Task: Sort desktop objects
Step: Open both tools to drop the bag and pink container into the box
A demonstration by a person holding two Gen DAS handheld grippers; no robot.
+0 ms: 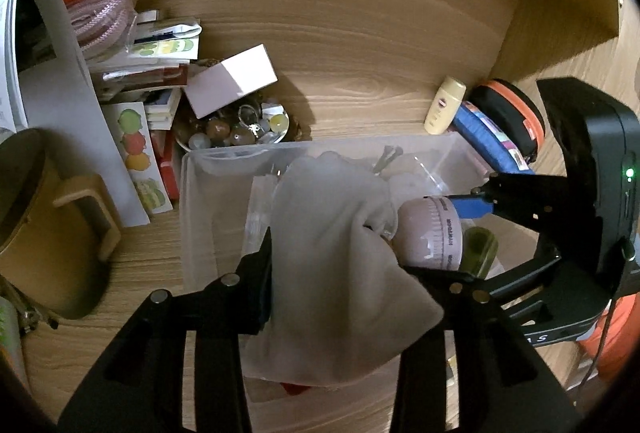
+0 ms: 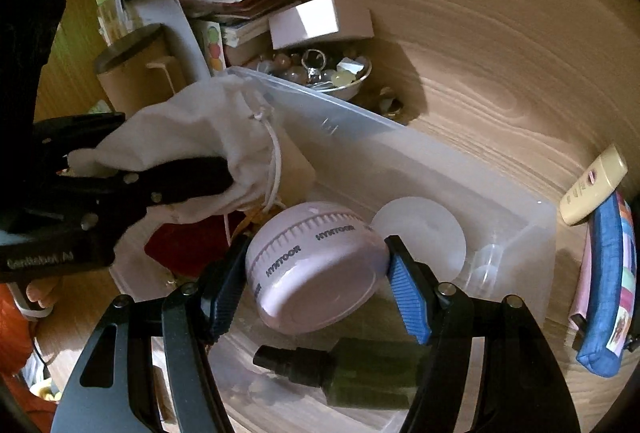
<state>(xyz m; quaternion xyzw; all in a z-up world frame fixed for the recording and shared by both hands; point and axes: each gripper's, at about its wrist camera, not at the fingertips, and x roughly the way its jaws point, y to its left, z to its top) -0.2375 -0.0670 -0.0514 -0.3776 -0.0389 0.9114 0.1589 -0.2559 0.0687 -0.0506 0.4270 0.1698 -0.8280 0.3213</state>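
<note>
1. The left gripper (image 1: pixel 336 265) is clamped on a white drawstring pouch (image 1: pixel 340 273). The cloth fills the space between its fingers and hangs just ahead of them, over the clear plastic bin (image 1: pixel 192 201).

2. The right gripper (image 2: pixel 316 273) holds a round, pale pink container (image 2: pixel 316 265) printed with the word HYKTOOR. Its blue pads (image 2: pixel 406 297) press on the two opposite sides. The container sits tilted between the fingers, low inside the bin (image 2: pixel 520 233).

3. Both items appear to be held over or inside the bin because it is likely where sorted things go.

4. Below the right gripper's fingers, a dark green spray bottle (image 2: pixel 360 373) lies on its side on the bin floor. A frosted white disc (image 2: pixel 424 229) lies just beyond the container.

5. Outside the bin, off to the right gripper's right, are a cream tube (image 2: pixel 592 185) and a blue pencil case (image 2: pixel 608 293). Ahead and to the left sits a bowl of beads (image 2: pixel 320 73), next to a white box (image 2: pixel 320 21).

6. The pouch hides much of the bin in the left wrist view. A red item (image 2: pixel 188 245) under it is only partly seen, and I cannot identify it. Whether the pouch holds anything cannot be told.
</note>
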